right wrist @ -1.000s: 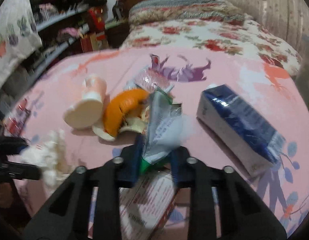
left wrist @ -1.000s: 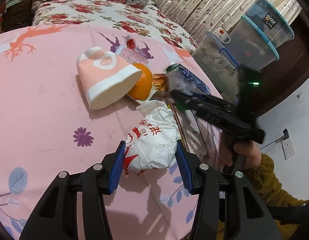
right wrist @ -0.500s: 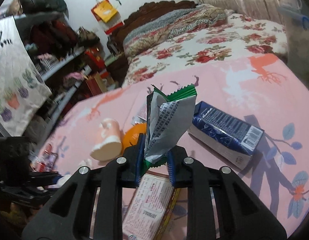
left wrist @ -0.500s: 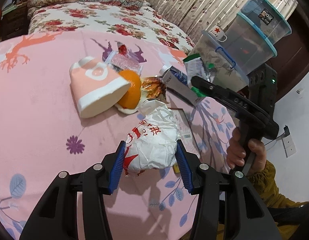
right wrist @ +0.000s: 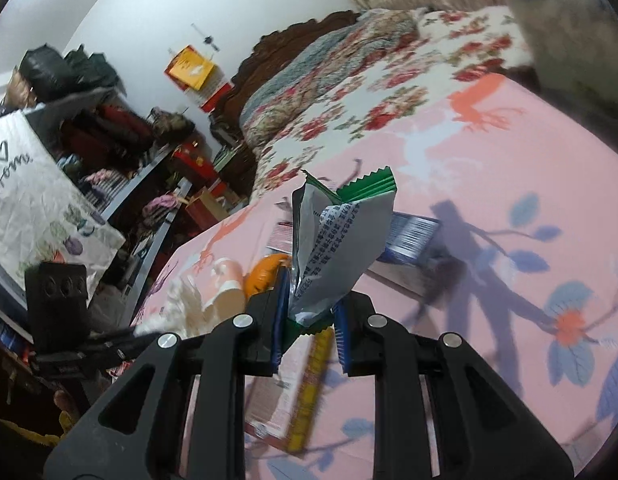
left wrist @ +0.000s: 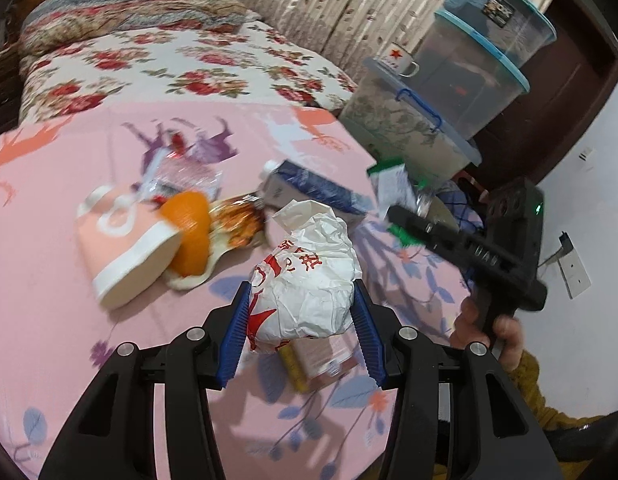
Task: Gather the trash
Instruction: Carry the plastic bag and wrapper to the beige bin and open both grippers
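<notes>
The left gripper (left wrist: 301, 316) clamps a crumpled white paper wrapper (left wrist: 305, 280) with red print between its blue pads, lifted above the pink tablecloth (left wrist: 49, 240). The right gripper (right wrist: 309, 320) pinches the bottom of a torn green-and-silver snack packet (right wrist: 337, 248), which stands upright above the table. Below and beyond them lie an orange peel (left wrist: 191, 232), a tipped pink-and-white cup (left wrist: 125, 248), a blue carton (left wrist: 313, 192) and a flat printed box (right wrist: 293, 396). Stacked clear storage bins (left wrist: 469, 72) stand past the table edge.
</notes>
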The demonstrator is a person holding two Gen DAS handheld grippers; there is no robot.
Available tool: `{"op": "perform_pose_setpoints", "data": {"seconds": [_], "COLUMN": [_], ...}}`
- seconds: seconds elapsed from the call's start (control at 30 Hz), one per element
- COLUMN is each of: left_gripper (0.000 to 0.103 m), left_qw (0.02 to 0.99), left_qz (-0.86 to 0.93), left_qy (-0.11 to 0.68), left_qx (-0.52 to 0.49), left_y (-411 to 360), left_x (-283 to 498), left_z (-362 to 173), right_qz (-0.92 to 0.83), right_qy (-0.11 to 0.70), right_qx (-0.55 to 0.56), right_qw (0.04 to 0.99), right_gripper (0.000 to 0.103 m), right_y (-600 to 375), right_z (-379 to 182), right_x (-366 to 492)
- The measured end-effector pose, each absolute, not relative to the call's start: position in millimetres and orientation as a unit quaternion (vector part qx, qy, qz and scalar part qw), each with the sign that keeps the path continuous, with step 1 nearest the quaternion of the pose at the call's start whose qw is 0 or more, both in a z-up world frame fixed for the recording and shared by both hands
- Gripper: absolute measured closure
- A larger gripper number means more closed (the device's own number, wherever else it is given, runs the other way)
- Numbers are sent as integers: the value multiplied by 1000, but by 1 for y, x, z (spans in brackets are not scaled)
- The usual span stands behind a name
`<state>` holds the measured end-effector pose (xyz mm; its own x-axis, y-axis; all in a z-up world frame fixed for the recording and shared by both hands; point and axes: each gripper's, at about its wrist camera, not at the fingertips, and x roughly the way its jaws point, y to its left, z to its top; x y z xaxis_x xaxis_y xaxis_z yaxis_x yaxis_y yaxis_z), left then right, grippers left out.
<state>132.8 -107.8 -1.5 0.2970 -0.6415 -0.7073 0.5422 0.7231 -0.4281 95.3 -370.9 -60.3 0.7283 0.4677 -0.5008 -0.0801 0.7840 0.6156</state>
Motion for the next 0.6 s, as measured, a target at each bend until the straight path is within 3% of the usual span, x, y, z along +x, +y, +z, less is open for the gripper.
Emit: {"op": "perform_pose_setpoints", "data": {"seconds": [0.27, 0.6], "left_gripper": [56, 56], "left_qw": [778, 725], "left_qz": [-415, -480], "left_qy": [471, 485], "left_qx": [1, 91], "left_y": [-193, -371], "left_x": [139, 147], "left_z": [7, 2], "right_qz": [102, -33], "right_qy": [312, 289], "right_qx": [328, 355], "right_qw": [886, 888], "right_gripper": [80, 80], "right_y": [-432, -556], "right_z": [-78, -99], "right_x": [62, 10]}}
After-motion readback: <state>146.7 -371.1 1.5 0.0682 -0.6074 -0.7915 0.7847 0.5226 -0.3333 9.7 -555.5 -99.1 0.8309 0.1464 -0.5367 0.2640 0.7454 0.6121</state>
